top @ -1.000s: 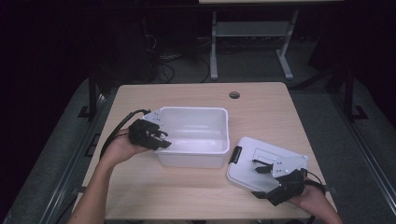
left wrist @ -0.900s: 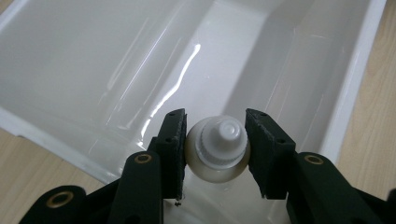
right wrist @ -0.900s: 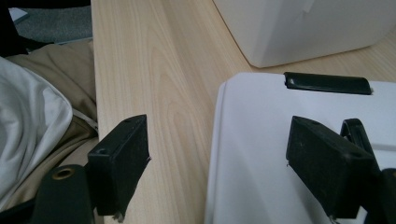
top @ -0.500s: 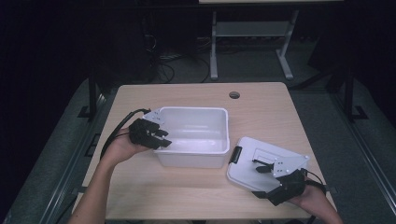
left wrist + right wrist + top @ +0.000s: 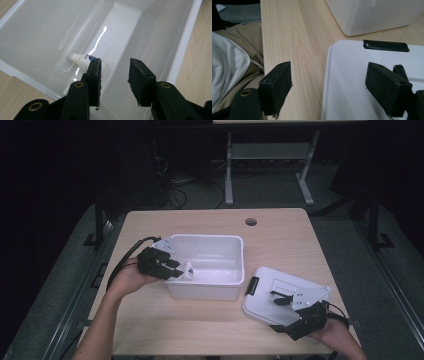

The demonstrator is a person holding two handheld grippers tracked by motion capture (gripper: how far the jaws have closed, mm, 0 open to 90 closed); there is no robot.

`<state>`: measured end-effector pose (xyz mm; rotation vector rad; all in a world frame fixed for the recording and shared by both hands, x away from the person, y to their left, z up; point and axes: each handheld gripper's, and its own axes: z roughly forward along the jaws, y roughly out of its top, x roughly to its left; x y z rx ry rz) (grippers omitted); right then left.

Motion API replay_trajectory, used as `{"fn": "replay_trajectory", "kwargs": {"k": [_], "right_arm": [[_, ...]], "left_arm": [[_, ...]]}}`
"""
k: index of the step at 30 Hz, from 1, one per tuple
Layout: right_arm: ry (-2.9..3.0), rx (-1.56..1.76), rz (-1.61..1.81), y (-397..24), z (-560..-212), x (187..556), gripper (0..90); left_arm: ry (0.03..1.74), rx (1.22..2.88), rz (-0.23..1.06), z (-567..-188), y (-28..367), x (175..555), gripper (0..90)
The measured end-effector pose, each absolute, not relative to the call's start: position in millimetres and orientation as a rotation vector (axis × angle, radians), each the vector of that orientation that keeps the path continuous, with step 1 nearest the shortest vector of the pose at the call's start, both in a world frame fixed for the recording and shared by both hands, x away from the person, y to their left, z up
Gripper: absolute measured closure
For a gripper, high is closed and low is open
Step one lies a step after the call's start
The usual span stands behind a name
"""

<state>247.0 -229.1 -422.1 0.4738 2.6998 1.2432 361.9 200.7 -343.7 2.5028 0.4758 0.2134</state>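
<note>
Bottle: the small white bottle [image 5: 86, 60] lies on its side on the floor of the tub, near the wall on your left-hand side, with its cap pointing away from the left tongs. It looks set down and let go, since nothing grips it.

Tub: the open white tub [image 5: 205, 238] sits in the middle of the bench [image 5: 200, 325] with its top off, which is why you can reach straight in from above.

Left tongs: your left tongs [image 5: 115, 75] hang over the tub's left rim and point down into it. The jaws have just narrowed a little but there is a clear gap with nothing between them. The bottle lies just past the tip of one jaw and is not in the grip.

Lid: the white lid [image 5: 265, 305] lies flat on the bench to the right of the tub, apart from it, with its black latch [image 5: 252, 285] facing the tub. It seems parked there for closing up.

Right tongs: your right tongs [image 5: 328, 75] are spread wide across the lid's near edge, one jaw over bare wood and the other above the lid's top. They are not pressing on it. I judge you are lined up to pinch that edge and carry the lid over.
</note>
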Motion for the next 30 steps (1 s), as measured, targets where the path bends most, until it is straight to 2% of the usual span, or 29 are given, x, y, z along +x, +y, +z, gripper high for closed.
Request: {"fn": "replay_trajectory", "kwargs": {"k": [12,30], "right_arm": [[2.689,0.49,1.246,-231,-421,246,20.6],[2.668,0.479,1.235,-230,-413,244,20.6]], "left_arm": [[0.445,2.499,0.249,-321,205,348,61.3],[0.43,2.478,0.318,-303,228,302,57.9]]}}
